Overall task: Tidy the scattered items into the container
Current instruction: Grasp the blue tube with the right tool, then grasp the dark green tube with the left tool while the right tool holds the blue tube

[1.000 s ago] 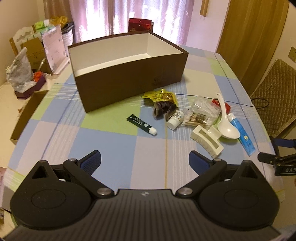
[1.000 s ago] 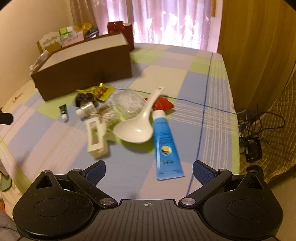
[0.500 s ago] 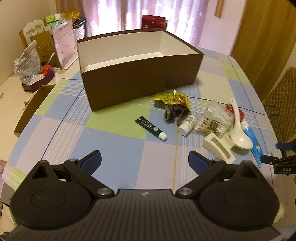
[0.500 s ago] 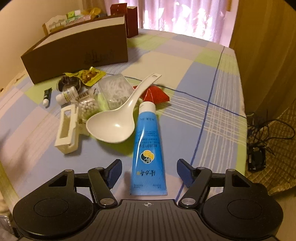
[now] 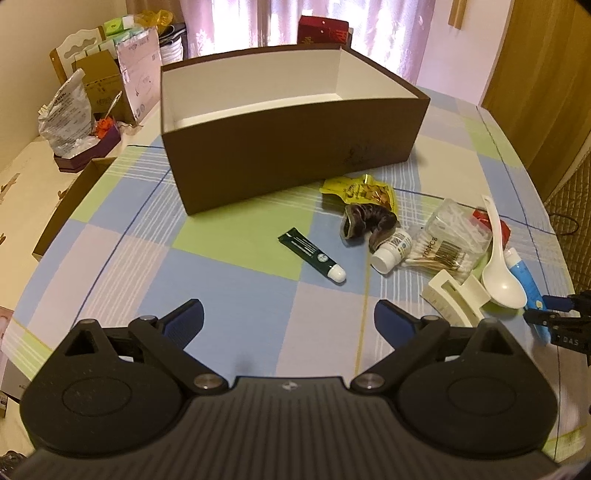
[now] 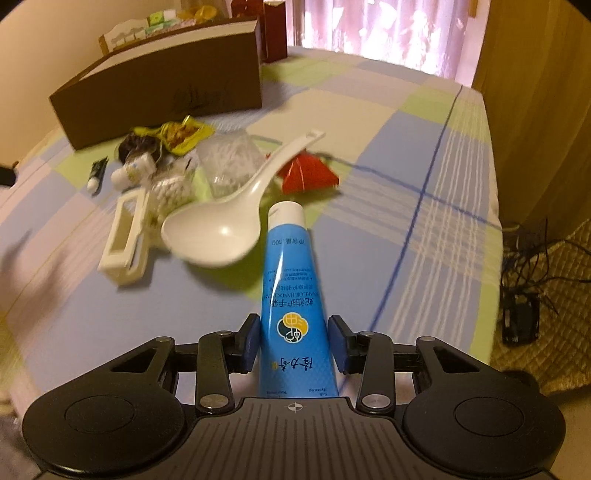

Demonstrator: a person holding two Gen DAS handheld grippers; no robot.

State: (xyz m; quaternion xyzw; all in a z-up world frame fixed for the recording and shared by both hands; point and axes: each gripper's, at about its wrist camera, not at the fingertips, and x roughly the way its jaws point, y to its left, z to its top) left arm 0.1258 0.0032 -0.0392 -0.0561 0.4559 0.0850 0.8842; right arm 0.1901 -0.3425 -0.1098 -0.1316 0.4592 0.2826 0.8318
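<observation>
A blue tube (image 6: 291, 277) lies on the checked tablecloth between the fingers of my right gripper (image 6: 294, 332). The jaws are closing and the pads touch the tube's two edges. Beside it are a white spoon (image 6: 218, 232), a cream hair clip (image 6: 125, 236) and a red packet (image 6: 306, 173). The brown box (image 5: 295, 158) with its white inside stands open at the back. My left gripper (image 5: 288, 314) is open over bare cloth, with a green tube (image 5: 312, 254) just beyond it. A yellow snack packet (image 5: 362, 192), a brown scrunchie (image 5: 365, 221), a white bottle (image 5: 391, 251) and cotton swabs (image 5: 450, 240) lie to the right.
Bags and cartons (image 5: 96, 96) crowd the far left, with a brown lid (image 5: 70, 206) at the table's left edge. Red boxes (image 5: 321, 31) stand behind the box. A padded chair (image 6: 546, 295) and cables sit off the table's right side.
My right gripper came down and forward over the blue tube, and its fingers closed in from wide apart to the tube's sides. The left gripper drifted forward and lower, still open.
</observation>
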